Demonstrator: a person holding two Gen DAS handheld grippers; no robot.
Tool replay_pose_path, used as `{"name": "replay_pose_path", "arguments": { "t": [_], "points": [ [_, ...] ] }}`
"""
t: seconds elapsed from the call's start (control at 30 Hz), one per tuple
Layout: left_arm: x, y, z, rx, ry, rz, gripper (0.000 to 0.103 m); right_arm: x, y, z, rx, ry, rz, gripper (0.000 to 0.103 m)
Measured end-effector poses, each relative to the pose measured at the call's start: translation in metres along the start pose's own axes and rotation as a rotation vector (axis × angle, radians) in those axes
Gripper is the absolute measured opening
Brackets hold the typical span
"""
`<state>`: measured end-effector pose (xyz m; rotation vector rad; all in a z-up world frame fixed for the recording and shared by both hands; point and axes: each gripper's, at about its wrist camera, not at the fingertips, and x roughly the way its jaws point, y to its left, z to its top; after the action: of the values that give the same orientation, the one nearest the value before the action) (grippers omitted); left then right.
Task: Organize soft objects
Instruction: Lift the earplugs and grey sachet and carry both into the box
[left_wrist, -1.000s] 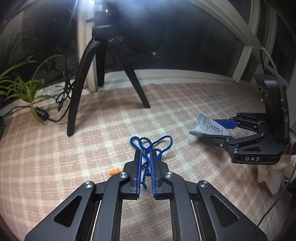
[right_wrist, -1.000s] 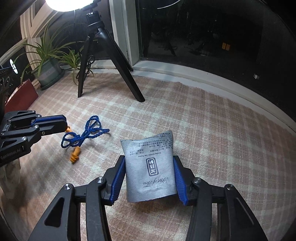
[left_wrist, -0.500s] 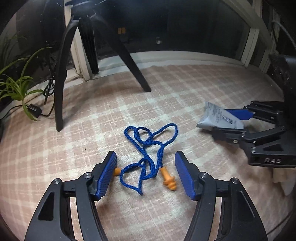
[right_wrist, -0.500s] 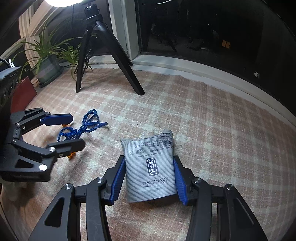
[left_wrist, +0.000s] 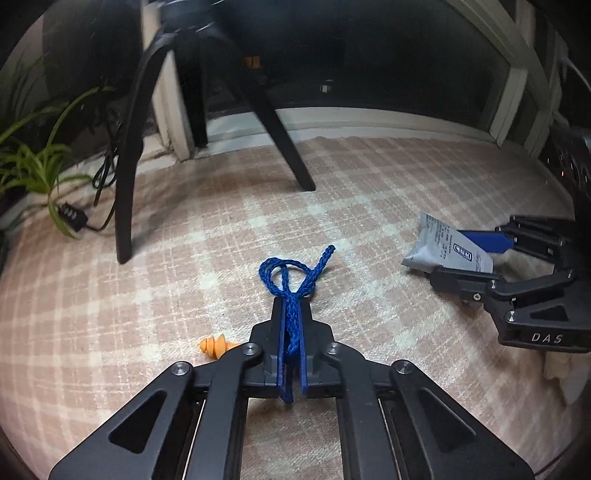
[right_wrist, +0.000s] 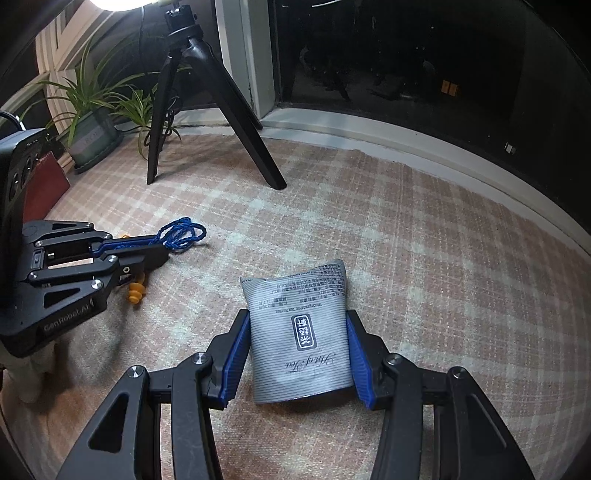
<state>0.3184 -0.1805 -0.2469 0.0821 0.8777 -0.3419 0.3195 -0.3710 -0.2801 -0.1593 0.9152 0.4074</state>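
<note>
Rightward, plaid cloth (right_wrist: 424, 236) lies open.

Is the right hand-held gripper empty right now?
No, the right hand-held gripper is closed on a grey tea packet, whose two side edges sit against the blue pads just above the checked cloth.

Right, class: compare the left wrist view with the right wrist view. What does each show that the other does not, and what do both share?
Only the left wrist view shows the left gripper end-on, its jaws just closed on the blue cord, and a cable switch by the tripod.

Only the right wrist view shows the packet's printed face, a potted plant and a lamp.

Both show the cord, an orange earplug, the grey packet held by the right gripper, the tripod and the checked cloth.
</note>
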Motion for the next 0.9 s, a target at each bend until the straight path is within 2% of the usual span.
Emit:
{"name": "replay_pose_path", "arguments": {
  "t": [0.2,0.53,0.73,0.9],
  "points": [
    [-0.012,0.019,-0.003,-0.087,-0.010,-0.025,0.004,-0.004,-0.002,0.000,0.007,-0.011,-0.007,0.045],
    [-0.081,0.035,-0.005,-0.120,-0.117,-0.032,0.004,-0.026,0.011,0.001,0.010,-0.046,0.002,0.045],
    [-0.129,0.046,-0.008,-0.117,-0.169,-0.002,0.004,-0.057,0.038,0.007,-0.015,-0.089,0.024,0.045],
    [-0.181,0.066,-0.024,-0.138,-0.216,0.042,0.004,-0.091,0.084,0.021,-0.077,-0.135,0.056,0.045]
  ]
}}
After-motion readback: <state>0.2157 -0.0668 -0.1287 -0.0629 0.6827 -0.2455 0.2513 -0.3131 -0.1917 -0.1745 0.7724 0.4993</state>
